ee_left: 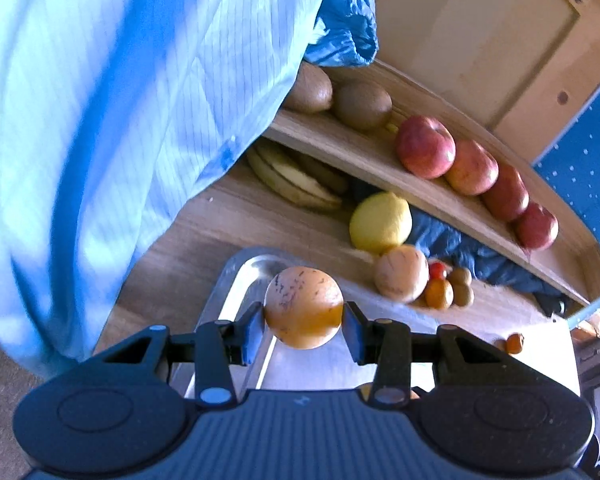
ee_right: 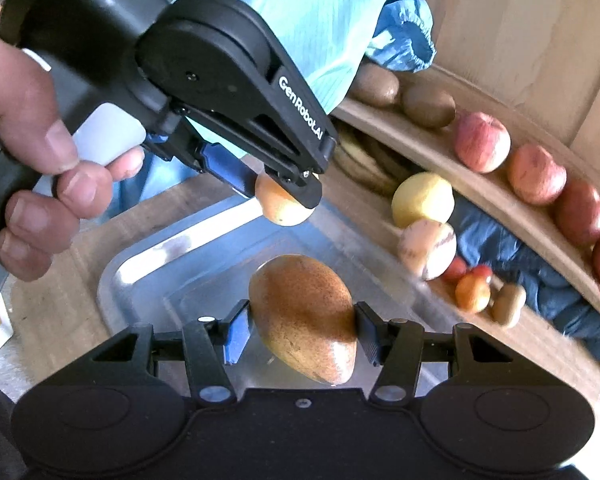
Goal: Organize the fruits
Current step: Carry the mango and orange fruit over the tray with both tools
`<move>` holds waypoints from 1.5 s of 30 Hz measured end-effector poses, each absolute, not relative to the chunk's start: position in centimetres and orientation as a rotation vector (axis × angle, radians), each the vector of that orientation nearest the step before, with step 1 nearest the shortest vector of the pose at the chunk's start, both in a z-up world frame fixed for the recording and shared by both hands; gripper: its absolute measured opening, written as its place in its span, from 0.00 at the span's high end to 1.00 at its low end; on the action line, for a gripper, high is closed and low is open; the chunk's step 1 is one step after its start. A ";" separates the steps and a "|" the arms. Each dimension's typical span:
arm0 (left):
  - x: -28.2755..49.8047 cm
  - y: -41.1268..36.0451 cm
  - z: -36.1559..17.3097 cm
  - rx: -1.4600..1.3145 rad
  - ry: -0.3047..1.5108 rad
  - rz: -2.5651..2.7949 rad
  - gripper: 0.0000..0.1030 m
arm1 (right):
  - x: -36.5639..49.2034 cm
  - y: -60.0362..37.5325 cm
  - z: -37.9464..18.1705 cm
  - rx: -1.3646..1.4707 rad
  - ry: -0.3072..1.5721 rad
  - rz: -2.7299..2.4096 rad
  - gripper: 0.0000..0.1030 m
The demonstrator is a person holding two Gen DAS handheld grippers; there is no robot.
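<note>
Speckled orange-brown mango [ee_right: 306, 316], red apples [ee_left: 425, 146], pale-blue pinstriped garment [ee_left: 120, 100], silver tray [ee_right: 140, 272].

Bright daylight glares on the metal tray [ee_right: 140, 276]; fruit beyond it smears with blur, and edges bow fisheye-round.

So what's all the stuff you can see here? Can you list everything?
round orange fruit: one, orange, held by the left gripper above the tray
mango: one, orange-brown, held by the right gripper
metal tray: one, silver, on the wooden table
apples: four, red, in a row on the wooden shelf
kiwis: two, brown, on the shelf beside the apples
bananas: a bunch, yellow-brown, under the shelf
yellow fruit: one, near the bananas
small fruits: several, red, orange, brown, on the table
hand: one, gripping the left gripper's handle
</note>
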State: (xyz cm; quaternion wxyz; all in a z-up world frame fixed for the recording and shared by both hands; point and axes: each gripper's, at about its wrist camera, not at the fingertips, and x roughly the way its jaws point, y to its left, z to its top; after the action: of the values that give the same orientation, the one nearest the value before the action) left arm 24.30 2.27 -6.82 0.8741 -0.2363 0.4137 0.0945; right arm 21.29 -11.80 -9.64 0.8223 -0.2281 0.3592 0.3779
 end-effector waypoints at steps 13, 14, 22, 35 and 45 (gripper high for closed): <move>19.9 1.5 -7.7 -0.481 0.935 0.232 0.55 | 18.2 -13.4 -9.9 -0.471 0.819 0.799 0.45; 19.7 1.4 -7.7 -0.479 0.939 0.234 0.55 | 18.0 -13.5 -9.9 -0.469 0.822 0.796 0.45; 18.5 0.3 -8.1 -0.438 1.010 0.262 0.55 | 17.3 -14.3 -10.2 -0.459 0.851 0.769 0.45; 17.4 -1.1 -7.8 -0.392 1.022 0.283 0.54 | 16.8 -15.3 -9.8 -0.417 0.866 0.733 0.45; 15.9 -2.9 -5.9 -0.341 1.001 0.289 0.19 | 14.9 -17.4 -8.5 -0.367 0.852 0.735 0.30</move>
State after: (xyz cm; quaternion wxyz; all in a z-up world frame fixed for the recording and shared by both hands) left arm 15.87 -2.89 -5.93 0.8535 -0.1619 0.4758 0.1376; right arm 14.89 -17.37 -8.50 0.8300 -0.1731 0.4014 0.3464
